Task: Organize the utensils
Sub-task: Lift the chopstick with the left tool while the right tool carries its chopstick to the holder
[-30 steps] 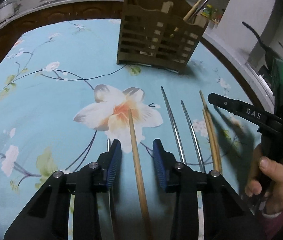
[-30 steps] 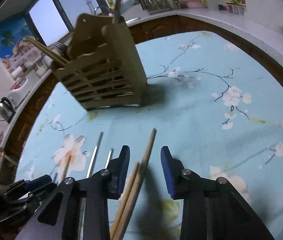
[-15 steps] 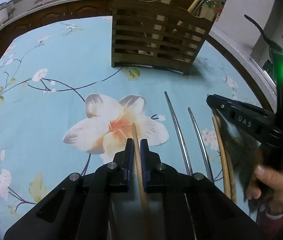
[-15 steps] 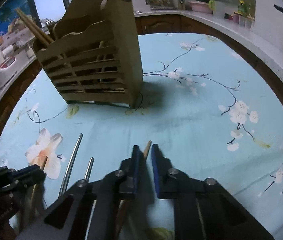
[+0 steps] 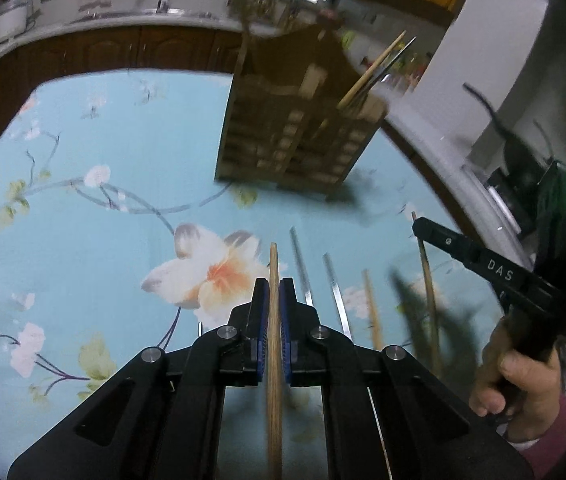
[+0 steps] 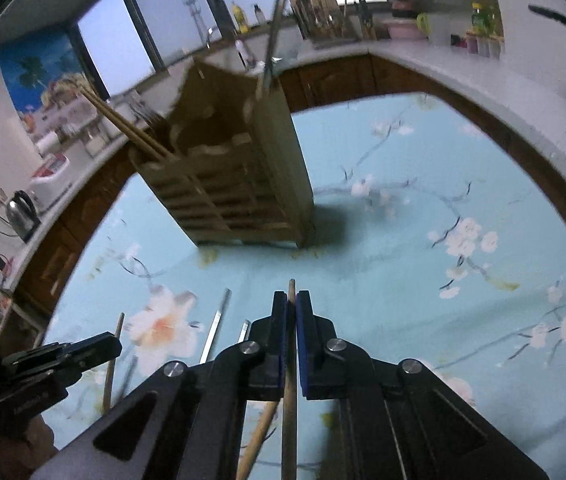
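Note:
My left gripper (image 5: 272, 286) is shut on a wooden chopstick (image 5: 273, 264) whose tip pokes out past the blue pads, lifted off the cloth. My right gripper (image 6: 291, 298) is shut on another wooden chopstick (image 6: 291, 286), also raised; it shows in the left wrist view (image 5: 417, 224) gripping that stick. Two metal chopsticks (image 5: 299, 264) and one more wooden chopstick (image 5: 371, 304) lie on the cloth between the grippers. A slatted wooden utensil holder (image 5: 295, 140) stands beyond them, with chopsticks (image 6: 123, 124) leaning out of it.
The round table wears a light blue floral cloth (image 5: 103, 160). A kitchen counter (image 6: 423, 52) with bottles and jars curves behind it. A kettle (image 6: 23, 212) sits at the left. A hand (image 5: 523, 376) with a pink sleeve holds the right gripper.
Both grippers went from open around a wooden chopstick each to shut on it, then rose with the sticks. One wooden chopstick stayed on the cloth.

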### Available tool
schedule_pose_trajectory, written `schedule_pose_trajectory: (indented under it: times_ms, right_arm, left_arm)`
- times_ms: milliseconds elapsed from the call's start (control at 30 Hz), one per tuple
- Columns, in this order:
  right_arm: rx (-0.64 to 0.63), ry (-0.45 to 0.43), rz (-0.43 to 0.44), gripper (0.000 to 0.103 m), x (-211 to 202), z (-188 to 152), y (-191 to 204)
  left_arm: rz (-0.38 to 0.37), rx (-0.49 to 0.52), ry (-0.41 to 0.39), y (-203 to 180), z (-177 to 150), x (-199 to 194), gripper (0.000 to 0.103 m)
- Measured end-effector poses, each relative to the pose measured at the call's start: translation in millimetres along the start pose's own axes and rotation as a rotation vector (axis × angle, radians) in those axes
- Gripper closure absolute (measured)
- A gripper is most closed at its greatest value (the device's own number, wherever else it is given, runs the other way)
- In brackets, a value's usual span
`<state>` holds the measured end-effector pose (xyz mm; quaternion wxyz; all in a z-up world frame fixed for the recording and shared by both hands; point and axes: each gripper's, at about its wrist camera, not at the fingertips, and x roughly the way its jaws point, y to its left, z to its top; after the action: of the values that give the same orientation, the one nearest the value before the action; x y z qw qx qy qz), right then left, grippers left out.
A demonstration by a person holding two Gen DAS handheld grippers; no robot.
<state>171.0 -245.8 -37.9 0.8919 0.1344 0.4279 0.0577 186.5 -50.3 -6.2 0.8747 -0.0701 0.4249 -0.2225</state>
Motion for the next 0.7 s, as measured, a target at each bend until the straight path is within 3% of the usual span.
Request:
schedule_pose_trajectory:
  times_ms: [467, 700]
  right_arm:
    - [0.005, -0.238, 0.067, 0.099, -98.0, 31.9, 10.0]
    - [0.0, -0.309, 0.079, 0.099, -122.5, 43.3, 13.4]
  left_arm:
    - [-0.047, 0.019, -0.203, -18.1, 20.2, -89.6, 0.099]
    - [-0.043, 0.007, -0.27, -14.3, 26.0, -112.4, 0.099]
